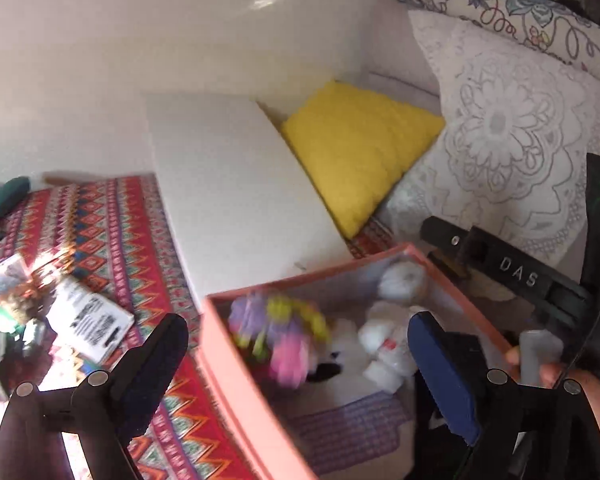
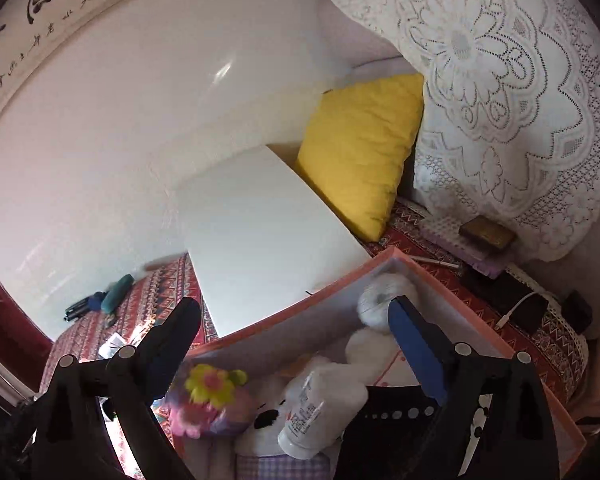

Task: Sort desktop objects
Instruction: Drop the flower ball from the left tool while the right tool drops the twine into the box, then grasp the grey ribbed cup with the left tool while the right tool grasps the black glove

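Note:
A pink open box (image 1: 236, 364) (image 2: 452, 276) sits on the patterned cloth. Inside lie a purple, yellow and pink flower toy (image 1: 276, 332) (image 2: 212, 392), a white plush (image 1: 384, 344) (image 2: 380, 300), a white bottle (image 2: 320, 412) and a black dotted item (image 2: 400, 412). My left gripper (image 1: 300, 344) hovers over the box's near left side, open and holding nothing. My right gripper (image 2: 296, 336) hangs above the box's inside, open too, with the bottle and plush below its fingers. A black bar marked DAS (image 1: 516, 276) crosses the box's far right corner.
A white flat board (image 1: 240, 184) (image 2: 260, 240) lies behind the box, with a yellow cushion (image 1: 360, 148) (image 2: 364, 148) and a lace cushion (image 1: 512, 132) beyond it. Printed packets (image 1: 88, 316) and a teal case (image 1: 4, 196) (image 2: 118, 298) lie left. A brown tin (image 2: 486, 232) and a black charger (image 2: 528, 308) lie right.

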A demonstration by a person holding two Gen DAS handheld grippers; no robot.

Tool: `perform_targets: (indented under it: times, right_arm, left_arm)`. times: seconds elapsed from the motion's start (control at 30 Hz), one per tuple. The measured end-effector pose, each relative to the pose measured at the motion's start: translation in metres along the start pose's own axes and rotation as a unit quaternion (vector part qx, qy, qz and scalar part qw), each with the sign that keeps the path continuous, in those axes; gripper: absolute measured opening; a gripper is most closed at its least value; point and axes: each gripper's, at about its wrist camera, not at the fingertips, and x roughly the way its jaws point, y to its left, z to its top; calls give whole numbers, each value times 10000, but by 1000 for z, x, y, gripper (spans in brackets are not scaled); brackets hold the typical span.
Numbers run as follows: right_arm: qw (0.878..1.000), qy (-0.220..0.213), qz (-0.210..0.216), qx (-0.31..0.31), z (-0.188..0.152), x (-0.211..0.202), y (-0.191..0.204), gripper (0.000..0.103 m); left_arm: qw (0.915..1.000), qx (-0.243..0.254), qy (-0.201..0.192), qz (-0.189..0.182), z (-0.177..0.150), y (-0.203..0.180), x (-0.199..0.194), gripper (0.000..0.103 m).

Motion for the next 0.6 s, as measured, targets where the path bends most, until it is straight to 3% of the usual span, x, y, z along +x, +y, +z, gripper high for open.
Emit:
perform_targets:
  times: [0.17, 0.33, 0.5, 0.6]
  right_arm:
    - [9987, 59, 431, -280, -14, -1, 48, 97]
    - [9878, 359, 1422, -525, -47, 2, 120, 98]
    - [9525, 1417, 2640, -540, -99, 35, 196, 99]
    - [9162, 2427, 3182, 183, -136, 83, 222, 99]
  left_arm:
    - [9986, -88, -30, 519, -20, 51, -44, 93]
    - [9908, -371, -101, 1297, -46, 130, -96, 93]
    - [9690, -1195, -90, 2161, -81, 248, -140, 94]
    - [9411, -2101, -37, 2649, -110, 336, -159, 94]
